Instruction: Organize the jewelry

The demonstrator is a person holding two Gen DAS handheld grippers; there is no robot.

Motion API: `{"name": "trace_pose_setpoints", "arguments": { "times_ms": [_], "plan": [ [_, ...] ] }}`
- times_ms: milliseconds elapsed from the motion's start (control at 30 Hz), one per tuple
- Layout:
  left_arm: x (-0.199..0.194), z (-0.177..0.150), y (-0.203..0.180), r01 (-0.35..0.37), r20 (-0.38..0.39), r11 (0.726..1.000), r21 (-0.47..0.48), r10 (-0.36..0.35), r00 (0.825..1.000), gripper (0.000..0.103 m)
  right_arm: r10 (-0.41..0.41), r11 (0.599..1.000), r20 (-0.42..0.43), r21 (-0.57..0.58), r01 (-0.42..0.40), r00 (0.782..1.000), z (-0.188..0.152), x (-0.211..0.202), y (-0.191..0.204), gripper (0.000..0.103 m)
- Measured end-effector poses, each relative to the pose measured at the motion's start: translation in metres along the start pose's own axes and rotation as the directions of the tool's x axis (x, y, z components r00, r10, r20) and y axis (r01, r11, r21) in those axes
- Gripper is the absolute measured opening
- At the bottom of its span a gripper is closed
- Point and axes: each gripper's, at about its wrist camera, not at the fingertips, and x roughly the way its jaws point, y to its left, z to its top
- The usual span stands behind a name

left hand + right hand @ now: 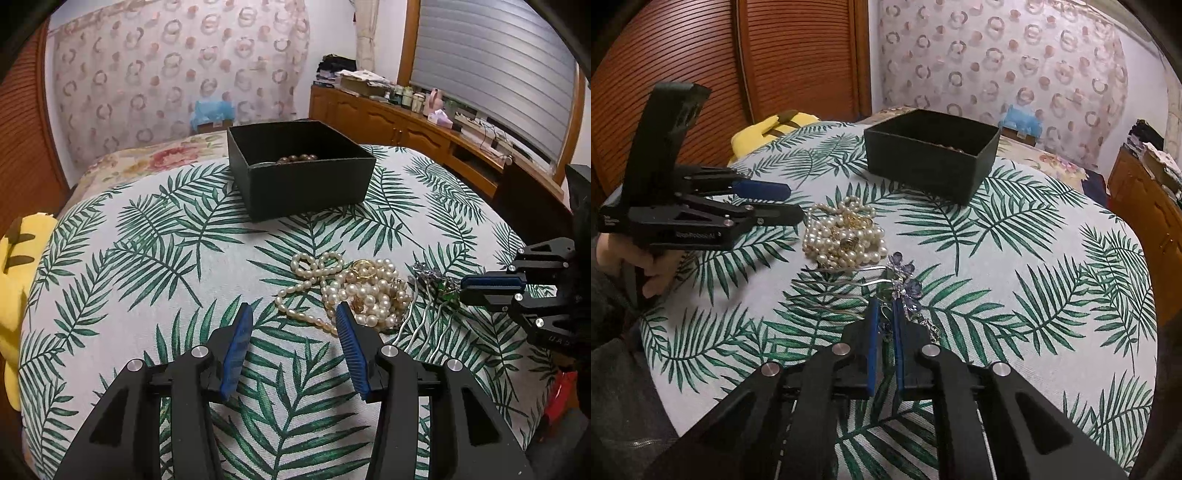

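Both wrist views look low and close across the leaf-print cloth (147,236), sharing the dark box (934,155).

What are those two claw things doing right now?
Left gripper: open, holding nothing, near the pearl necklaces.
Right gripper: closed on the flowered silver hair comb.

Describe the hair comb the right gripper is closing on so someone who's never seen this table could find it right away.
Start at the dark open box on the palm-leaf tablecloth, then come toward the camera past the heap of pearl necklaces. Just beyond that heap lies the hair comb, between the fingers of the right gripper. Unlike the round cream pearls, it has long wavy silver prongs and a purple-and-green flower cluster.
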Motion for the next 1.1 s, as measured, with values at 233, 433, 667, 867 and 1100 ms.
{"name": "trace_pose_setpoints", "arguments": {
  "times_ms": [233,433,667,867,1100],
  "plan": [
    [0.0,0.0,-0.001,0.002,0.001,1.0,0.001,-0.002,1.0,0.045,0.008,1.0,0.025,0.004,-0.008,1.0,0.005,-0.004,-0.001,0.008],
    [-0.001,0.0,-0.006,0.01,0.007,1.0,0.003,-0.01,1.0,0.045,0.018,1.0,0.077,0.01,-0.019,0.997,0.014,-0.019,-0.001,0.008],
    [-0.005,0.0,-0.006,0.018,0.015,1.0,0.002,-0.018,1.0,0.045,0.004,1.0,0.137,0.019,-0.007,0.991,0.026,-0.039,-0.005,0.008],
    [-0.008,0.001,-0.01,0.028,0.021,1.0,0.008,-0.028,0.999,0.045,-0.036,0.999,0.171,0.037,0.03,0.985,0.03,-0.052,-0.013,0.008],
    [-0.003,0.003,-0.004,0.029,0.015,1.0,-0.006,-0.029,0.999,0.045,-0.078,0.996,0.192,0.057,0.068,0.978,0.031,-0.063,-0.024,0.009]
  ]
}}
